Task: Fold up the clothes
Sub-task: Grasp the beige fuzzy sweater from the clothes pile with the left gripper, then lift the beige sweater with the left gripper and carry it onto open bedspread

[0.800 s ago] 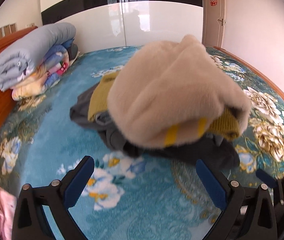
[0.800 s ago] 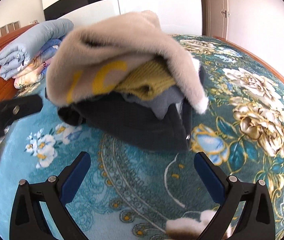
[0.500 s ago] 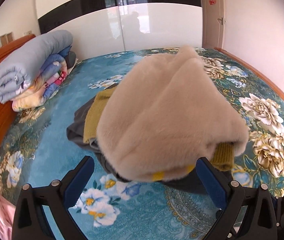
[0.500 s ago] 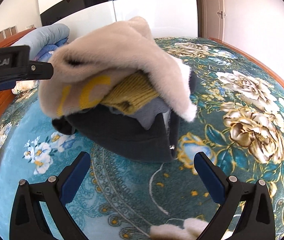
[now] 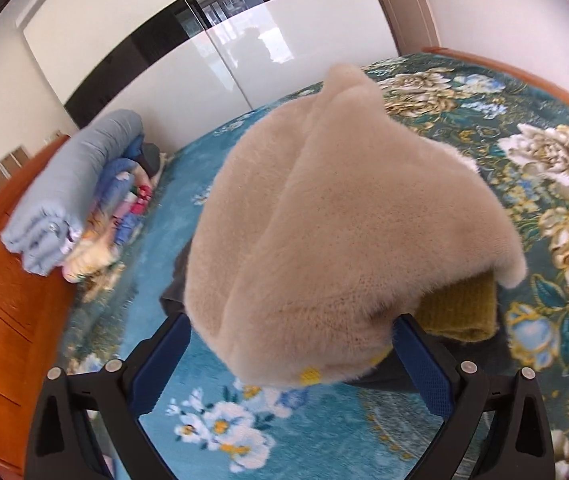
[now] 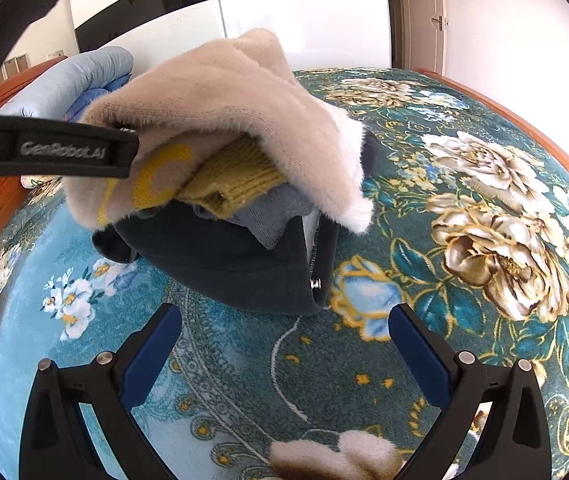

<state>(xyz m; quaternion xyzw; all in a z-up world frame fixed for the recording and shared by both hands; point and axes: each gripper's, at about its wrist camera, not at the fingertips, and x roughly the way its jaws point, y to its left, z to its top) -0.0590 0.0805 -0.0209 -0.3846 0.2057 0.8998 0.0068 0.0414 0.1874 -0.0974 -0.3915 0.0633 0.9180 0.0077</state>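
Both claws are gaping wide, gripping nothing: the left claw (image 5: 290, 354) is straddling the fleece (image 5: 348, 232) atop the clothes pile (image 6: 236, 248) on the bed (image 6: 464, 320); the right claw (image 6: 284, 336) is hovering near the pile.

A fluffy beige fleece garment (image 5: 348, 216) with yellow lettering lies folded atop a mustard knit sweater (image 6: 232, 180), a grey top (image 6: 272, 216) and a dark charcoal zip jacket (image 6: 236, 264), all stacked on the teal floral bedspread (image 6: 464, 208).

A home bedroom: a bed with a teal floral bedspread (image 6: 464, 208) fills the frame, rolled pale-blue and patterned quilts (image 5: 80, 200) at left, glossy white-and-black wardrobe doors (image 6: 304, 28) and a white door (image 6: 424, 20) along the top.
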